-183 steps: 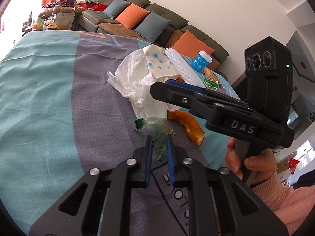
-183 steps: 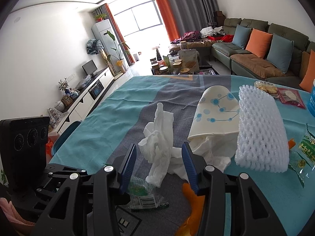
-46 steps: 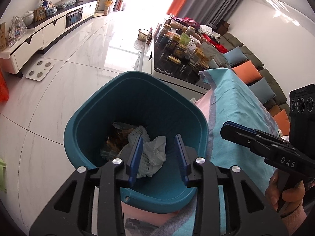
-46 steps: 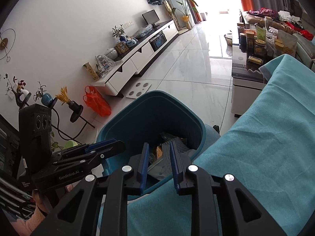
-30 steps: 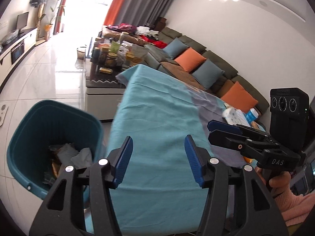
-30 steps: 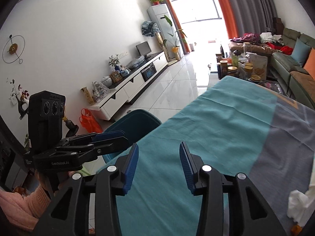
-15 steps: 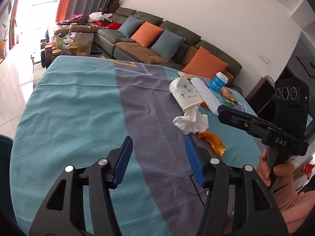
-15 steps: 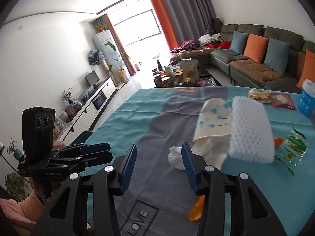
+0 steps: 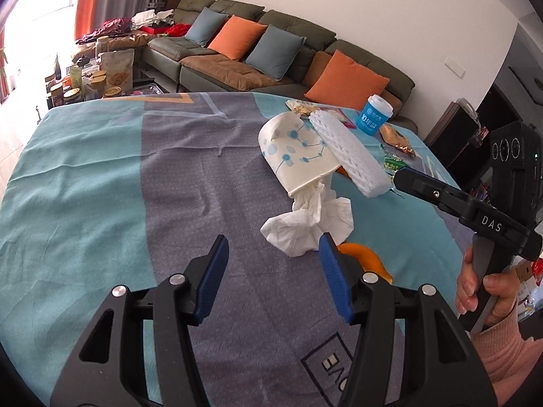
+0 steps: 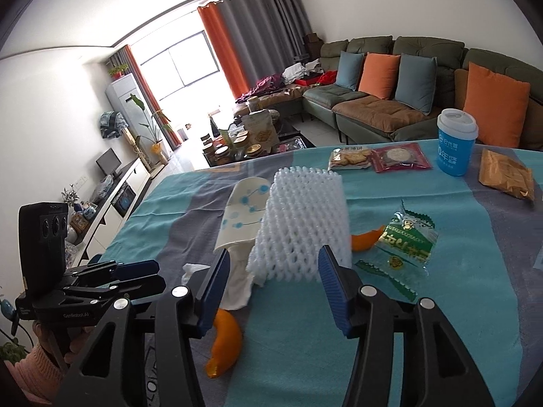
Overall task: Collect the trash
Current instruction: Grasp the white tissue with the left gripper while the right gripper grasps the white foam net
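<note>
The trash lay in a small heap on the table. A crumpled white tissue (image 9: 307,225) sat in the middle, just past the left gripper (image 9: 273,276). A white paper cup with blue dots (image 9: 298,154) lay on its side, touching the far end of the tissue. A white foam net (image 10: 302,232) leaned on the cup, just past the right gripper (image 10: 273,279). An orange peel (image 10: 224,346) lay on the near side of the tissue, and a second bit of peel (image 10: 364,239) poked out to the right of the foam net. A green and clear wrapper (image 10: 404,247) lay flat to the right of that.

Both grippers were spread wide with nothing between their blue fingers. The left one hung over the cloth near the tissue. The right one hung near the foam net.

Farther off stood a blue cup with a white lid (image 10: 454,142), with snack packets (image 10: 378,157) to its left and a brown bag (image 10: 505,173) to its right.

The tablecloth (image 9: 95,183) was teal with a wide gray stripe down the middle. Past the table stood a long green sofa (image 10: 373,101) with orange and blue pillows. Orange and gray curtains (image 10: 251,40) hung by a bright window.
</note>
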`<action>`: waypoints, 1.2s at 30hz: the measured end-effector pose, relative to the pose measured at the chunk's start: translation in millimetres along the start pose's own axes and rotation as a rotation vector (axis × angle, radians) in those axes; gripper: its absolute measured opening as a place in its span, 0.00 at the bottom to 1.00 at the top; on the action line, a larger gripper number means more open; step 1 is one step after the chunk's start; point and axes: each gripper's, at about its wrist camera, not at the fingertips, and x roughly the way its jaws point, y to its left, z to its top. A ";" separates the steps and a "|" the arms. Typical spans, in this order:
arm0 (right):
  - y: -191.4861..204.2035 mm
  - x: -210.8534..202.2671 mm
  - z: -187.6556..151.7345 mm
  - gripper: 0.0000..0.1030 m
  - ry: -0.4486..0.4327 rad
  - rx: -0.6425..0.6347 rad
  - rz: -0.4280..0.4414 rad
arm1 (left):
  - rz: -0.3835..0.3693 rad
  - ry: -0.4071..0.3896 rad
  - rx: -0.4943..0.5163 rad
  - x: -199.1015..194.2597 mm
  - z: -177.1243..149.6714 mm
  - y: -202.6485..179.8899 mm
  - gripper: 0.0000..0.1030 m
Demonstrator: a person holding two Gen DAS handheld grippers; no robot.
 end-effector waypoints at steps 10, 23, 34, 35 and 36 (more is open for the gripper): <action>-0.1 26.2 -1.4 0.70 0.052 -0.061 -0.104 | 0.017 0.075 0.049 37.3 13.7 -15.2 0.52; -16.2 26.7 -4.5 0.19 0.078 -0.016 -0.071 | -0.028 0.111 0.021 52.4 9.0 -16.6 0.04; -12.1 11.4 -4.7 0.05 0.049 0.010 0.007 | -0.078 0.051 0.036 22.0 -1.3 -20.9 0.03; -9.6 10.1 -4.2 0.05 0.043 0.003 0.005 | -0.081 0.046 0.036 18.7 -1.9 -21.2 0.03; -8.2 9.4 -3.9 0.06 0.040 -0.002 0.006 | -0.082 0.040 0.035 15.4 -2.5 -21.0 0.03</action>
